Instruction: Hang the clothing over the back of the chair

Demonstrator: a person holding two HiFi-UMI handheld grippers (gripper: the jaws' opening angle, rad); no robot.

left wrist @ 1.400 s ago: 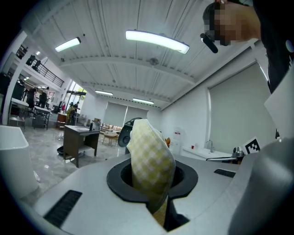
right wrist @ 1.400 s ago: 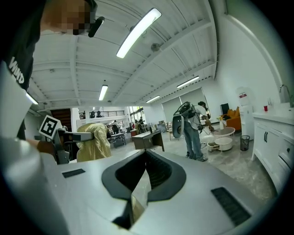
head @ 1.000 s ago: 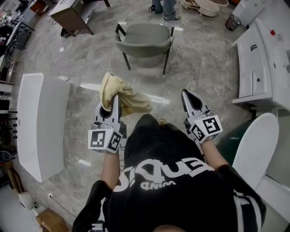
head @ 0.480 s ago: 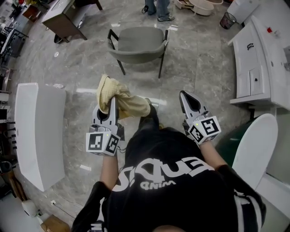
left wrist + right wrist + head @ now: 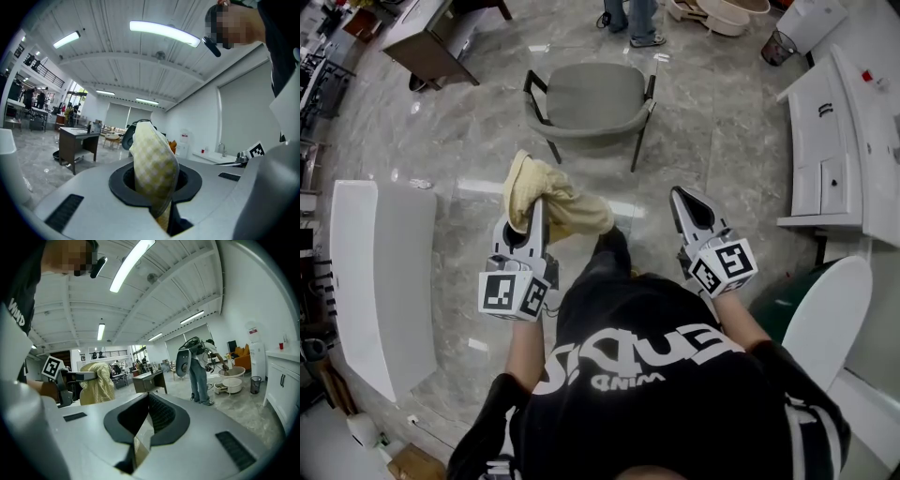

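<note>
Left gripper (image 5: 534,214): yellow clothing (image 5: 555,202) is being clamped in its fingers, left of centre.
Right gripper (image 5: 683,197): fingers are being held together, empty.
Chair (image 5: 592,94): upper centre, well apart from clothing.

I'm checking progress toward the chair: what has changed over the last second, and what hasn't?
The person has stepped forward: the grey chair and the long white unit sit a little lower in the head view. Nothing was taken hold of or let go. The left gripper stays shut on the yellow clothing, the right gripper stays shut and empty, both held out ahead as before.
</note>
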